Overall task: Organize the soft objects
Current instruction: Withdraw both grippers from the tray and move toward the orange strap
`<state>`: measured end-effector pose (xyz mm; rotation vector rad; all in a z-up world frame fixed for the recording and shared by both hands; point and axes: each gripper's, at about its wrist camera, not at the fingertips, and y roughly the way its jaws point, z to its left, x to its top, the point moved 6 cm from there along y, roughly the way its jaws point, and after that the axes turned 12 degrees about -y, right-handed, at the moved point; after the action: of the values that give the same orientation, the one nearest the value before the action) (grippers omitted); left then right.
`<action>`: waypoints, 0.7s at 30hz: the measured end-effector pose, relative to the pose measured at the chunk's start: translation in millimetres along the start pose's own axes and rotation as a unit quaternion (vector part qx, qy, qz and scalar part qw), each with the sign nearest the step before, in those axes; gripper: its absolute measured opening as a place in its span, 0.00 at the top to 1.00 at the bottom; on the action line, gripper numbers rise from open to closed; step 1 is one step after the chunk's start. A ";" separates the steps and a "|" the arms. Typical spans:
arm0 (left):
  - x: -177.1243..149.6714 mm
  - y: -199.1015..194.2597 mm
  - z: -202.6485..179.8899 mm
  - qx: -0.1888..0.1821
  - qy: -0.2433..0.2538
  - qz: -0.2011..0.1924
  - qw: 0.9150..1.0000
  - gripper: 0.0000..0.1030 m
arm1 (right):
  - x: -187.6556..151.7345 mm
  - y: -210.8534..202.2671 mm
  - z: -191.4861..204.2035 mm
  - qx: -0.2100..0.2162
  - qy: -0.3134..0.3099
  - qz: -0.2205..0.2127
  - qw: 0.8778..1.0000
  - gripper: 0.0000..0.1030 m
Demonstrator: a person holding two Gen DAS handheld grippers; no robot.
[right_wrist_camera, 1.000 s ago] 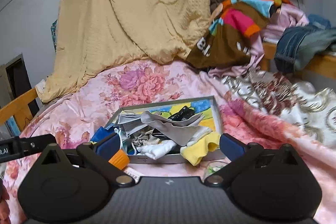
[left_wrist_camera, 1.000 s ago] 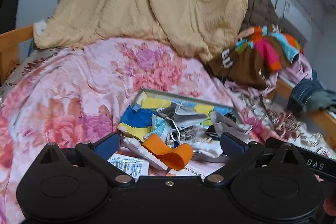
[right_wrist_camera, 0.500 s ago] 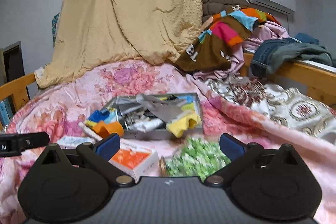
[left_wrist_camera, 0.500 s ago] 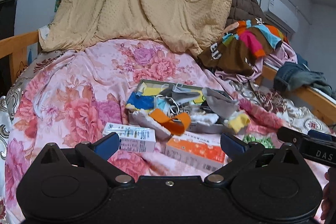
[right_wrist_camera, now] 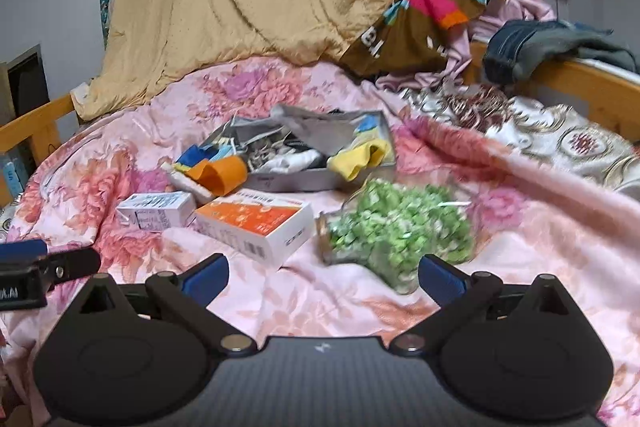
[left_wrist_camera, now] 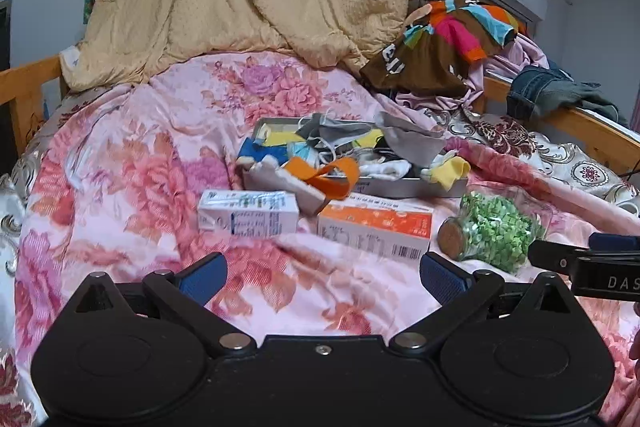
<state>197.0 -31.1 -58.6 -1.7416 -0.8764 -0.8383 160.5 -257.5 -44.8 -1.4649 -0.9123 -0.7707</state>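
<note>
Left to right across the flowered bedspread (left_wrist_camera: pixel 132 163), as seen from both wrist views.

Left hand-held gripper (left_wrist_camera: pixel 322 277): released, jaws spread wide, nothing between the blue pads (left_wrist_camera: pixel 202 277); poised low over bare quilt, short of every item.

White carton (left_wrist_camera: pixel 248 213): lying flat on its long side, just beside the orange-and-white box (left_wrist_camera: pixel 374 227); both rigid, so probably set out in front of the tray rather than in it.

Grey tray (left_wrist_camera: pixel 400 187), behind the two boxes: heaped with the soft things (face masks, white socks, a grey cloth (left_wrist_camera: pixel 412 141), other scraps too tangled to name). Overfilled, hence an orange band (left_wrist_camera: pixel 324 175) curling over the near-left rim and a yellow cloth (left_wrist_camera: pixel 450 171) drooping over the near-right corner.

Bag of green pieces (right_wrist_camera: pixel 396 227), right of the orange box: slumped on its side, a round metal-looking lid or base (right_wrist_camera: pixel 322 235) facing left; contents not identifiable.

Right hand-held gripper (right_wrist_camera: pixel 322 277): likewise released and empty, jaws apart, nearest the green bag (tip also visible at the right edge of the left view).

Likely stage: sorting unfinished, spilled pieces awaiting a tuck back inside the rim.
</note>
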 end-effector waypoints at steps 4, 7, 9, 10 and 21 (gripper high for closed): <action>-8.4 0.6 10.9 0.006 -0.004 0.008 1.000 0.01 | -2.5 9.7 6.0 0.010 -0.010 0.010 1.000 0.00; -13.3 3.6 21.0 0.004 -0.003 0.013 1.000 0.01 | -4.2 16.0 13.9 0.021 -0.021 0.016 0.999 0.00; -12.8 6.4 27.0 0.003 -0.012 0.013 1.000 0.01 | -4.4 19.2 20.3 0.030 -0.027 0.018 0.999 0.00; -11.8 8.1 29.4 0.002 -0.016 0.012 1.000 0.01 | -4.2 20.5 21.8 0.035 -0.029 0.018 0.999 0.00; 2.8 25.6 51.3 0.015 -0.040 -0.012 0.999 0.01 | 2.7 36.6 47.1 0.068 -0.039 0.006 0.997 0.00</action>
<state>227.5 11.3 -82.4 -1.7503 -0.9604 -0.7718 191.8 -210.7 -64.5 -1.3871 -0.9953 -0.6343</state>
